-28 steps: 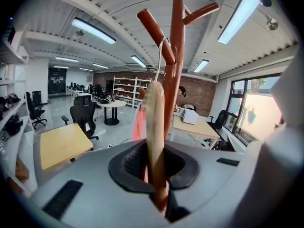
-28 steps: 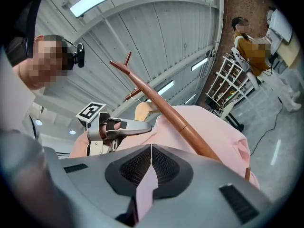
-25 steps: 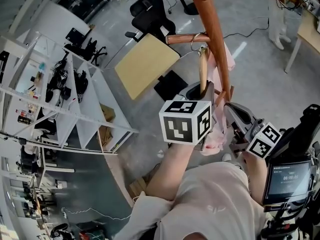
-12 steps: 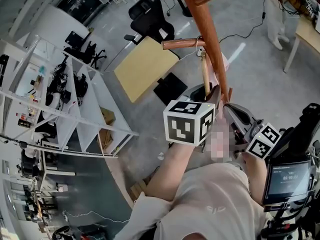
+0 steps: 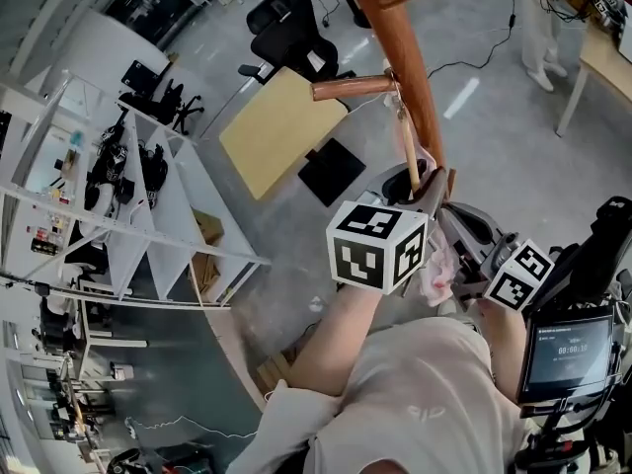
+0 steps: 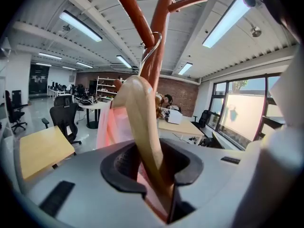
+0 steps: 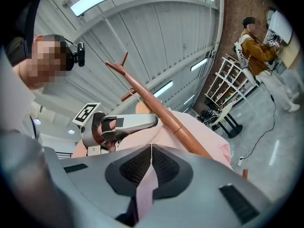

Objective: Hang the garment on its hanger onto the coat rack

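The brown coat rack (image 5: 410, 67) rises in front of me, with a short peg (image 5: 346, 88) to its left. The hanger's metal hook (image 5: 394, 79) sits over that peg. The wooden hanger (image 6: 142, 127) runs down between the jaws of my left gripper (image 6: 154, 170). Those jaws are opening, with a gap beside the wood. The pink garment (image 6: 111, 127) hangs on the hanger and drapes toward me (image 7: 190, 132). My right gripper (image 7: 149, 163) is shut on a fold of this pink cloth, low and to the right of the left gripper.
A yellow-topped table (image 5: 272, 131) and a black office chair (image 5: 296, 33) stand on the floor beyond the rack. White shelving (image 5: 148, 196) fills the left. A person (image 5: 538, 18) stands at the top right. A small screen (image 5: 568, 349) sits by my right arm.
The hook has stayed over the peg while the view shifted slightly. Less of the pink cloth shows beside the pole. Both grippers remain close under the hanger.
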`<act>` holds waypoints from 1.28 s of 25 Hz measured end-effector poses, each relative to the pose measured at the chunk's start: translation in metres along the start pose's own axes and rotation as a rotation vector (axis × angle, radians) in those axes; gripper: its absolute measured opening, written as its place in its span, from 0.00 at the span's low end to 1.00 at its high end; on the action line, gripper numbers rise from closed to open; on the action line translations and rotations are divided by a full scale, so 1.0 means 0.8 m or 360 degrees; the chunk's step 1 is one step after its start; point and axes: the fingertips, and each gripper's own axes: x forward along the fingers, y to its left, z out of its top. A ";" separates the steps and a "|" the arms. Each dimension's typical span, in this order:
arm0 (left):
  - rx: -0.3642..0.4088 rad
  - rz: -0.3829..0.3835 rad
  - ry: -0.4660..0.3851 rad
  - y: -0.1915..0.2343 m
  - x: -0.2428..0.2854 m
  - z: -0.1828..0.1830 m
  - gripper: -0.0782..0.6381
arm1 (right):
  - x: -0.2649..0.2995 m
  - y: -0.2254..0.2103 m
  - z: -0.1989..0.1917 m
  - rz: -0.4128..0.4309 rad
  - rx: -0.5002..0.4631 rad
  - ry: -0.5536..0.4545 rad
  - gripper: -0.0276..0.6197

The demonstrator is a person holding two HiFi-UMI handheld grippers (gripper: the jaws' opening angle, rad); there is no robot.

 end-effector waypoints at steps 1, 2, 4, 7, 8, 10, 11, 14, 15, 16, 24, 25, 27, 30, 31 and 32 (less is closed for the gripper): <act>-0.0006 -0.0014 -0.0018 -0.001 0.001 -0.001 0.24 | -0.001 -0.002 -0.001 -0.0006 -0.0005 0.0002 0.06; -0.0011 -0.0026 -0.0037 -0.002 0.001 0.000 0.24 | -0.002 -0.002 -0.001 -0.0013 -0.0013 0.0003 0.06; -0.0021 -0.0059 -0.0082 -0.003 -0.004 0.002 0.24 | -0.002 -0.002 0.001 -0.0030 -0.0047 0.0004 0.06; -0.0073 -0.0158 -0.0157 -0.007 -0.013 0.002 0.24 | -0.002 -0.002 0.003 -0.0078 -0.0138 0.0012 0.06; -0.0087 -0.0198 -0.0174 -0.008 -0.017 0.000 0.25 | -0.002 -0.001 0.003 -0.0094 -0.0168 0.0015 0.06; -0.0081 -0.0264 -0.0197 -0.011 -0.025 -0.002 0.27 | 0.001 0.002 0.002 -0.0121 -0.0231 0.0023 0.06; -0.0066 -0.0287 -0.0207 -0.012 -0.029 -0.003 0.28 | 0.003 0.005 0.002 -0.0136 -0.0273 0.0029 0.06; 0.0005 -0.0322 -0.0247 -0.014 -0.037 -0.002 0.32 | 0.008 0.008 0.006 -0.0186 -0.0421 0.0057 0.06; 0.0031 -0.0328 -0.0263 -0.013 -0.041 -0.002 0.34 | 0.010 0.010 0.007 -0.0197 -0.0458 0.0064 0.06; 0.0051 -0.0336 -0.0278 -0.013 -0.047 -0.002 0.35 | 0.012 0.014 0.007 -0.0205 -0.0482 0.0067 0.06; 0.0111 -0.0420 -0.0534 -0.005 -0.103 0.022 0.37 | 0.023 0.043 0.015 -0.0243 -0.0588 0.0019 0.06; 0.0123 -0.0412 -0.0536 -0.001 -0.106 0.020 0.37 | 0.023 0.047 0.017 -0.0242 -0.0593 0.0000 0.06; 0.0122 -0.0395 -0.0541 0.007 -0.109 0.013 0.37 | 0.020 0.050 0.027 -0.0251 -0.0603 -0.0047 0.06; 0.0067 -0.0390 -0.0553 0.018 -0.104 0.004 0.37 | 0.008 0.043 0.056 -0.0281 -0.0641 -0.0109 0.06; 0.0044 -0.0386 -0.0558 0.022 -0.101 0.002 0.37 | 0.004 0.040 0.068 -0.0289 -0.0648 -0.0130 0.06; 0.0022 -0.0380 -0.0564 0.028 -0.101 -0.001 0.37 | 0.001 0.039 0.078 -0.0289 -0.0649 -0.0147 0.06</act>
